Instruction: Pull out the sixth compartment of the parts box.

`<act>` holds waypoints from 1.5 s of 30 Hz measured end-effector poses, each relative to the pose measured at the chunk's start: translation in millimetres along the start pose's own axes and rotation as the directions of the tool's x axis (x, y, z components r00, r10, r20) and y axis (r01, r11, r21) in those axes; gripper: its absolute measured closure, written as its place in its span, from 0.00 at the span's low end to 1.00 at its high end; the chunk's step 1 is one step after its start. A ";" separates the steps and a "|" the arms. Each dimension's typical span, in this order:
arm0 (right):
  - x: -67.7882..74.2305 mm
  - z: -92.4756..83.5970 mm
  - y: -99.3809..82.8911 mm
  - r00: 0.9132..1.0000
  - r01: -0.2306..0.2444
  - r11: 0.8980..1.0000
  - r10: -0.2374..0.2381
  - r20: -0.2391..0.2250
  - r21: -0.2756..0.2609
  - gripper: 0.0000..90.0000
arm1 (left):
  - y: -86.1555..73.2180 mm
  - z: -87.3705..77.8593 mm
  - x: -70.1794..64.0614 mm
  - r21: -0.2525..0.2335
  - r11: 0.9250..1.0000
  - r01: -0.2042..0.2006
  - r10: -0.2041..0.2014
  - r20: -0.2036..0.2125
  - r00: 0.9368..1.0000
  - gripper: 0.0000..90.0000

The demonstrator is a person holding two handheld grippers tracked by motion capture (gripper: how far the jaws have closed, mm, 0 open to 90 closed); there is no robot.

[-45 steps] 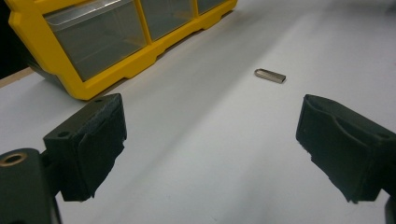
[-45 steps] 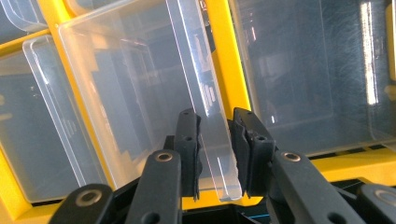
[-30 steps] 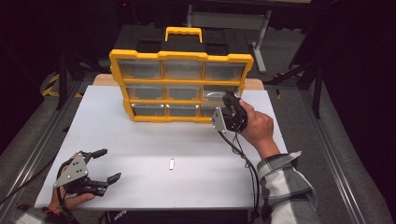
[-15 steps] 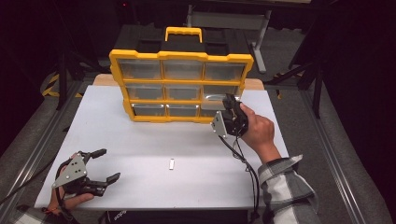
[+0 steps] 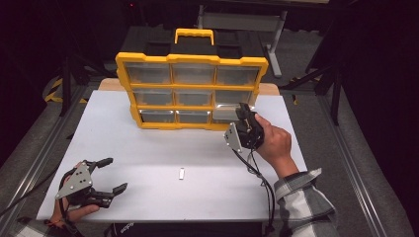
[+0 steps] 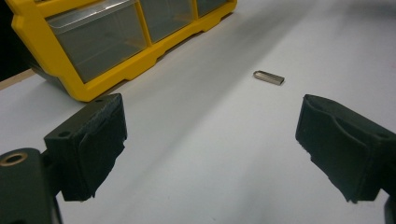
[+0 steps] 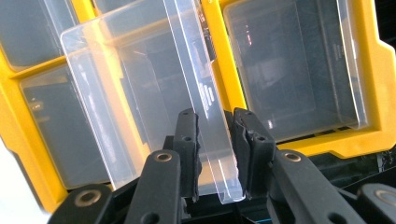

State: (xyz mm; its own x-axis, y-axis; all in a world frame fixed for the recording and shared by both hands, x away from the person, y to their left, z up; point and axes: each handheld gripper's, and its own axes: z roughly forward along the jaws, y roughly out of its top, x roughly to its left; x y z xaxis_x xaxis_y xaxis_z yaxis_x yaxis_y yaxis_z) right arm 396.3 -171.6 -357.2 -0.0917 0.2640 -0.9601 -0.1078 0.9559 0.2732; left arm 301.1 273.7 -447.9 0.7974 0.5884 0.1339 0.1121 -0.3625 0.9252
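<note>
One yellow organizer (image 5: 191,94) is standing at twelve o'clock on the table (image 5: 148,158), showing nine clear drawers (image 5: 193,74), three per row; the bottom-right drawer count is resting on a partly blocked view. One small metal stick (image 5: 181,173) is lying at six o'clock. Two grippers are showing: left gripper (image 5: 109,174), right gripper (image 5: 242,114).

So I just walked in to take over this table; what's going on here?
A person's right gripper is shut on the front lip of a clear plastic drawer, partly pulled out of the bottom right of the yellow drawer organiser. The left gripper rests open near the table's front left corner. A small silver metal USB stick lies between them.
</note>
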 end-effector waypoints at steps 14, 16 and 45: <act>2.4 -14.1 -1.5 1.000 0.004 1.000 -0.004 0.001 -0.019 0.80 | 0.0 0.5 -0.2 0.002 1.000 0.003 -0.003 0.005 1.000 0.11; 2.2 -14.4 -1.9 1.000 0.002 1.000 -0.002 0.001 -0.019 0.80 | 0.1 0.5 -0.5 0.003 1.000 0.001 -0.001 0.005 1.000 0.11; -2.3 -23.4 -11.4 0.990 -0.138 0.989 0.136 -0.026 -0.056 0.69 | 0.0 -0.6 0.7 0.005 1.000 0.008 -0.008 -0.007 1.000 0.10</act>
State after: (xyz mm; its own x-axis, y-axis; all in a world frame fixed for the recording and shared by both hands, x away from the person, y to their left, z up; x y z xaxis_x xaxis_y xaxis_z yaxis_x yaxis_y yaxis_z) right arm 374.5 -186.2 -356.7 -0.1316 0.3883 -0.9121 -0.1492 0.9018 0.4055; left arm 301.3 274.6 -447.6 0.7926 0.5960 0.1290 0.1214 -0.3615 0.9244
